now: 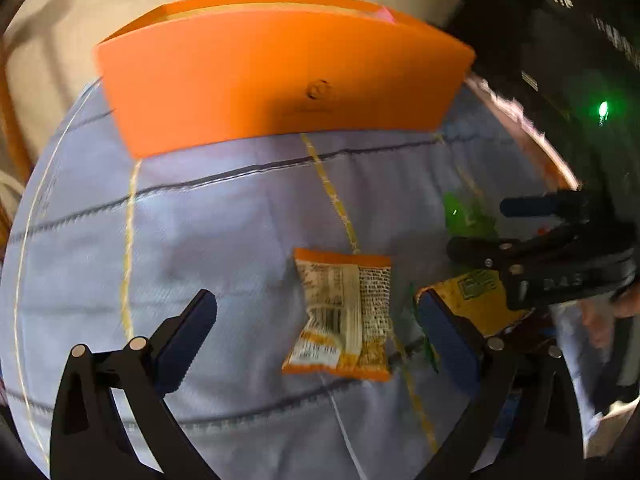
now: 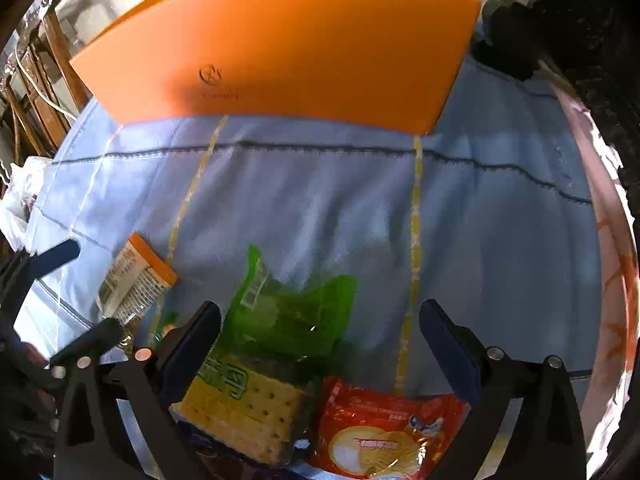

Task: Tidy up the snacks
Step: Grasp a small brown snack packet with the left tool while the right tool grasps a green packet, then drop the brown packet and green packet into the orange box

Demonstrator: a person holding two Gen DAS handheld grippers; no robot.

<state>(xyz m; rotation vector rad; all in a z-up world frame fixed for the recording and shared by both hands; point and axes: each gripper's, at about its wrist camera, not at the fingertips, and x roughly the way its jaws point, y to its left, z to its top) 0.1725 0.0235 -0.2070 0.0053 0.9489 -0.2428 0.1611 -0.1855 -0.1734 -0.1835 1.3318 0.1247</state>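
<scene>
An orange box (image 1: 280, 72) stands at the far side of a blue cloth; it also shows in the right wrist view (image 2: 288, 48). My left gripper (image 1: 316, 320) is open and empty, just above an orange-edged snack packet (image 1: 344, 316) lying flat between its fingers. That packet shows at the left of the right wrist view (image 2: 136, 280). My right gripper (image 2: 320, 340) is open and empty over a green cracker packet (image 2: 280, 328) and a red biscuit packet (image 2: 380, 428). The right gripper shows at the right of the left wrist view (image 1: 520, 236).
The blue tablecloth (image 2: 360, 208) with yellow and dark stripes covers the table. Wooden chairs (image 2: 36, 80) stand at the far left. A dark carved cabinet (image 2: 592, 40) is at the right. A white plastic bag (image 2: 20, 192) lies by the left table edge.
</scene>
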